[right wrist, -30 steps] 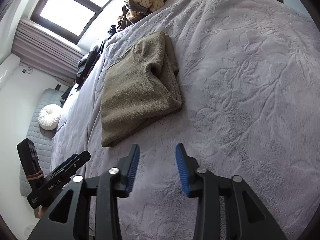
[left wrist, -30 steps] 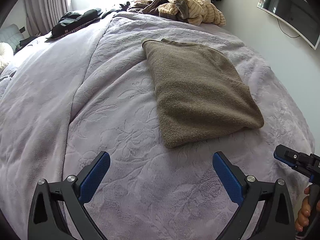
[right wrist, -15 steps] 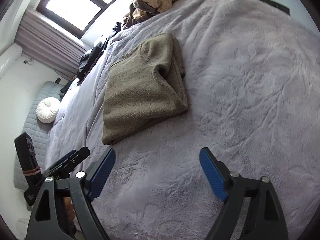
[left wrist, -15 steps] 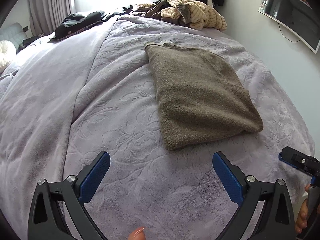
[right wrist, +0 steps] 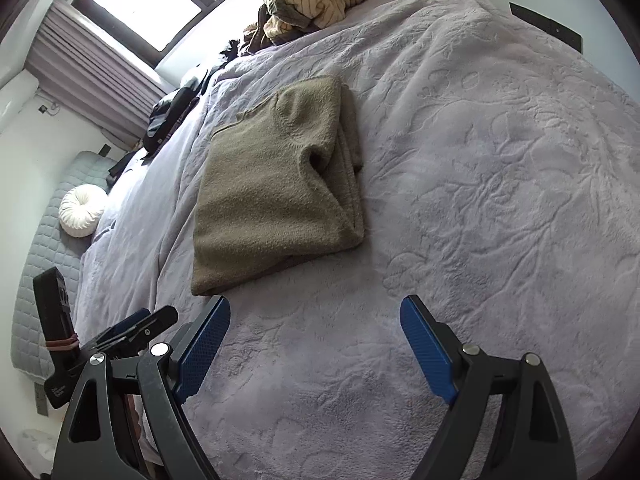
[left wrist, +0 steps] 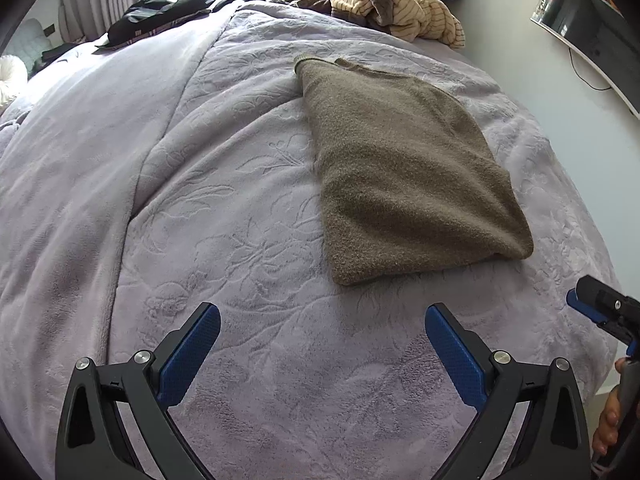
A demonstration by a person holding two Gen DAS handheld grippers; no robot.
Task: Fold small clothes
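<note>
Here, both tongs, left [left wrist: 322, 344] and right [right wrist: 315, 338], wide apart, empty, above the bedspread [left wrist: 256, 240].

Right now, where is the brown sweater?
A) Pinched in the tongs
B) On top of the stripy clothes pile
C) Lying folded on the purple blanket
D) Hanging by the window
C: the brown sweater lies folded flat on the purple blanket, apart from both open tongs and well short of the stripy clothes pile.
</note>
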